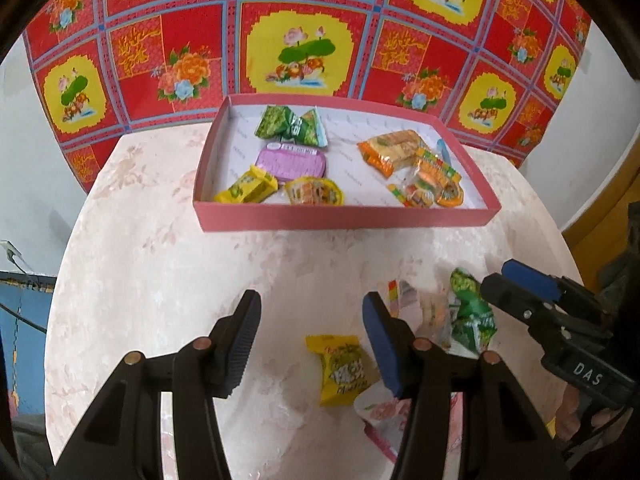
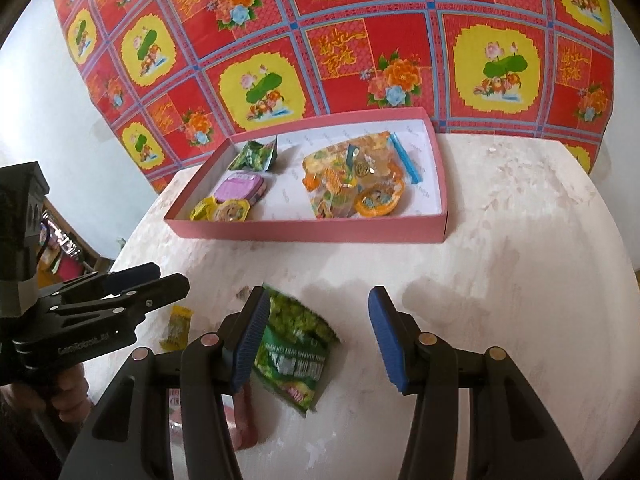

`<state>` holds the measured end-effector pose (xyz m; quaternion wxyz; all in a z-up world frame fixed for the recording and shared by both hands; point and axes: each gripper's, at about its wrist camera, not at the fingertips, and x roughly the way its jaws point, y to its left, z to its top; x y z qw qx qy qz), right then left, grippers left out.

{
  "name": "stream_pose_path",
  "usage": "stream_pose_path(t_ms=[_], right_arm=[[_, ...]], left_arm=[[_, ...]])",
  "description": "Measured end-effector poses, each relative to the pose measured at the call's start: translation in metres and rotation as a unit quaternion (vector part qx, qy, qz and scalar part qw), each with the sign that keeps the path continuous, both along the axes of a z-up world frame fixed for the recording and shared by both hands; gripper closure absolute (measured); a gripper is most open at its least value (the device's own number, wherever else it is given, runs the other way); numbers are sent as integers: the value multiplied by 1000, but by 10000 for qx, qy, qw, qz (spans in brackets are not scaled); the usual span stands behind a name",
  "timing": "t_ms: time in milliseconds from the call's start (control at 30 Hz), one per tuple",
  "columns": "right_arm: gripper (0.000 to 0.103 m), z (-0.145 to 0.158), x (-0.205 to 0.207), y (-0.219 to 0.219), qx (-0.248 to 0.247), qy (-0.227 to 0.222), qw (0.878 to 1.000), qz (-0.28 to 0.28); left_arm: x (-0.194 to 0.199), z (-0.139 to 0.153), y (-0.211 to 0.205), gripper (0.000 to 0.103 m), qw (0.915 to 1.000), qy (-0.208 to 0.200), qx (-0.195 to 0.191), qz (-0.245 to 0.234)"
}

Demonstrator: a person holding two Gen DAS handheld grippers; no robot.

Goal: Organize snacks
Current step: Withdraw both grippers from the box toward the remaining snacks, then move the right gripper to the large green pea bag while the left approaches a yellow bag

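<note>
Bright, soft daylight; the pale table (image 2: 520, 240) shows faint shadows. Fisheye bending curves the red cloth (image 1: 304, 20) toward twelve o'clock, corners black; the green packet (image 2: 296, 344) slightly blurred

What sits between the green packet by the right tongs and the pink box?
Nothing: bare tabletop separates the green packet from the pink box, clearest in the right wrist view.

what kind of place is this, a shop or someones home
Most likely a room in a home: a round table under a pale floral cloth, a bright red and yellow flowered sheet hung behind it, and a shallow pink cardboard box holding wrapped snacks.
</note>
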<state>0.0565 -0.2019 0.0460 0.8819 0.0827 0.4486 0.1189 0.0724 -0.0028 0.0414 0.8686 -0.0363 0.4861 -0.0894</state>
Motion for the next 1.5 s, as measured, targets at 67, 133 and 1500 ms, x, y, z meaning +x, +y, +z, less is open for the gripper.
stream_pose_path(t_ms=[67,133,1500], right_arm=[[50,0,-3,1,-27,13,10000,19],[50,-1,-7,2,-44,21,10000,42],[50,-19,-16,18,172,169,9995,181]], left_arm=[[-2,-1,1,47,10000,9,-41,11],[-5,-1,2,47,10000,1,-88,13],[-32,-23,-5,62,9984,-318,360,-286]])
